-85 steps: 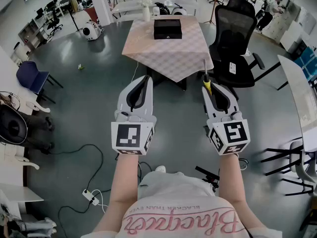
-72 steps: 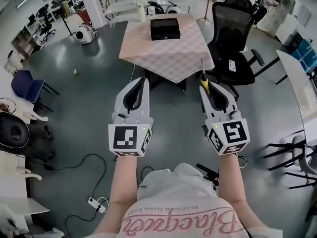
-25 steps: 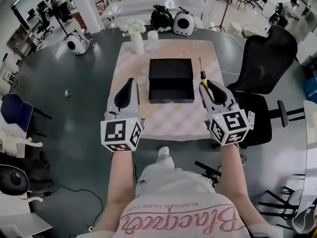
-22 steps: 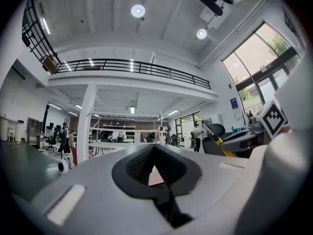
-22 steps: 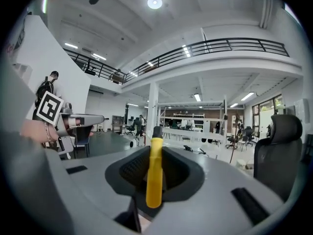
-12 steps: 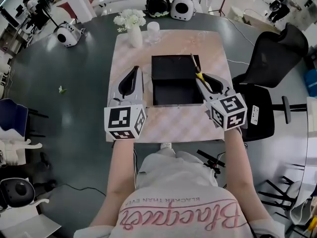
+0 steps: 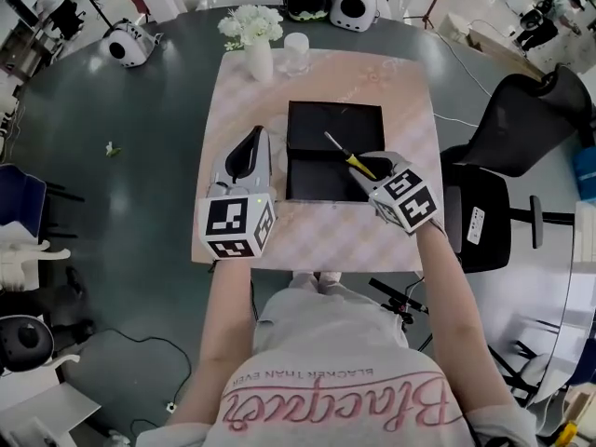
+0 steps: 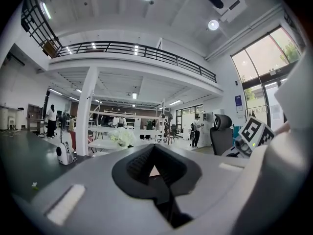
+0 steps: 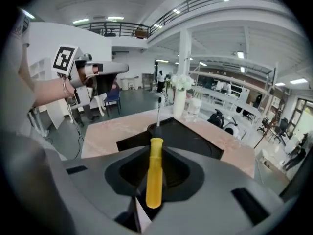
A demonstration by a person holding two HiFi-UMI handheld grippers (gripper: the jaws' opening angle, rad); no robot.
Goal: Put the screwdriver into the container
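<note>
Right hand-held gripper (image 7: pixel 366 167) clamps screwdriver (image 9: pixel 155 173) by yellow handle, shaft over container (image 7: pixel 317 121). Likely light, rigid, smooth. Left hand-held gripper (image 7: pixel 256 138) closed, empty, beside container.

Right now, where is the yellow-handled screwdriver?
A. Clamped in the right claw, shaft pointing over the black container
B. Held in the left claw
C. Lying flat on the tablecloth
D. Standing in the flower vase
A: the right claw is shut on the screwdriver by its yellow handle, and the shaft points out over the open black container.
</note>
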